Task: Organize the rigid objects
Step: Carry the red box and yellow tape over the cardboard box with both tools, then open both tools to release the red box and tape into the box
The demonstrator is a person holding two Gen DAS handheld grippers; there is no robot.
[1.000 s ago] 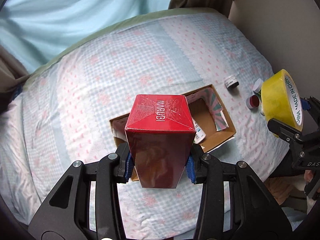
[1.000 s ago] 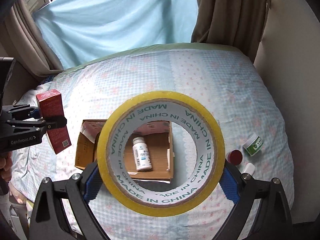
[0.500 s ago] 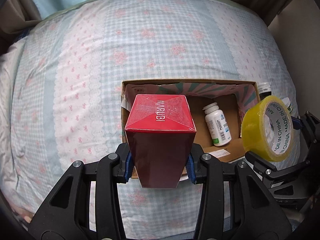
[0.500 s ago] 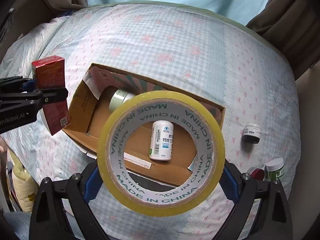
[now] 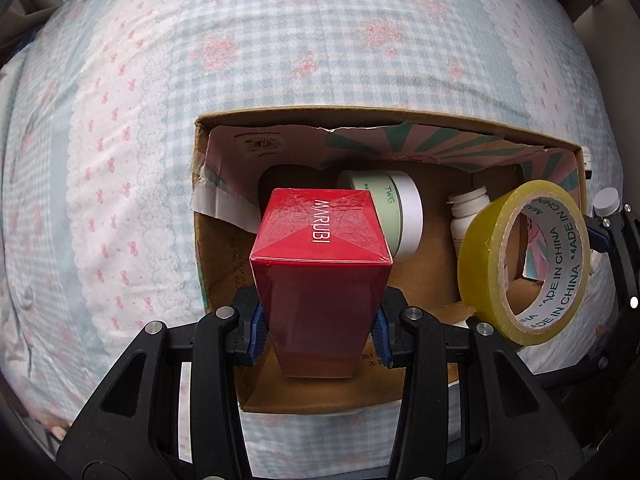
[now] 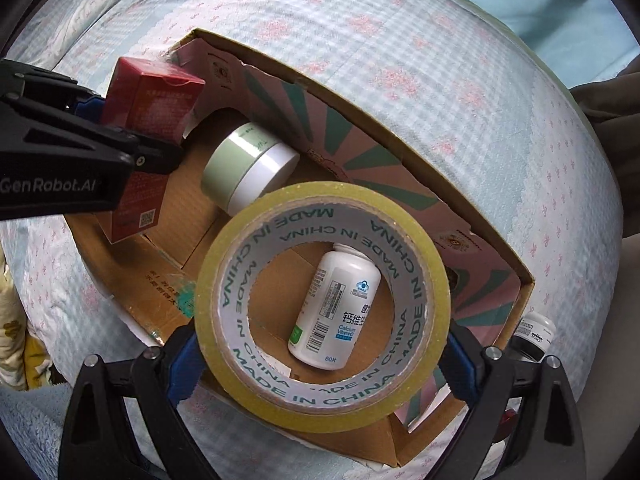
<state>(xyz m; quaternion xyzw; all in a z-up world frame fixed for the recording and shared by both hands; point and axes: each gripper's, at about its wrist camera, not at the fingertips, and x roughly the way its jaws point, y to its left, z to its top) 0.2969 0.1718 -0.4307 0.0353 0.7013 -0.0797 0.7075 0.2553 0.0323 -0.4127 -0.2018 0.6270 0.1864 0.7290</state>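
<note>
The red box (image 5: 320,256) (MARUBI printed on its top) sits clamped between the blue pads of the left hand-held gripper (image 5: 318,326), low in the centre of the left view, above the cardboard box's (image 5: 360,114) left end. The yellow tape roll (image 6: 320,300) is gripped by the right hand-held gripper (image 6: 320,354), lower centre of the right view, over a white bottle (image 6: 336,312) lying inside. A green-and-white jar (image 6: 248,164) lies beside it. The carton rests on a checked bed (image 5: 280,40).

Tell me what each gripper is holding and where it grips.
The left gripper clamps the red box across its lower side faces. The right gripper holds the yellow tape roll by opposite points on its outer rim.
</note>
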